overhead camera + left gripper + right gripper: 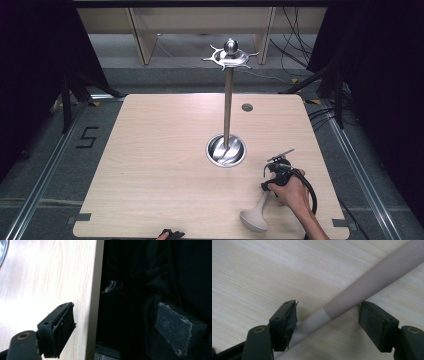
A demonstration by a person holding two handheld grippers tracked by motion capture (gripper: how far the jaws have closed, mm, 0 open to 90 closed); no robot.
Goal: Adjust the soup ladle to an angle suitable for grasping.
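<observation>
My left claw [110,327] sits parked at the near table [150,165] edge, jaws spread wide with nothing between them, one pad over the wood and the other off past the rim against dark cloth, I'd say idle so it stays out of the way. Centre of table: a steel rack [228,95] with a round dish base and hook crown up top, hooks bare, probably where utensils get hung. Right of that, near the front corner, a grey ladle [257,212] lies flat on the table, bowl toward me, handle running up into my right claw [328,317]. Right claw is lowered over the handle, jaws apart and straddling it, handle crossing diagonally between the pads; the left pad looks to touch it, the right just beside, not clamped yet. Straddling mid-handle should give a balanced grab. Likely next: squeeze, lift.
</observation>
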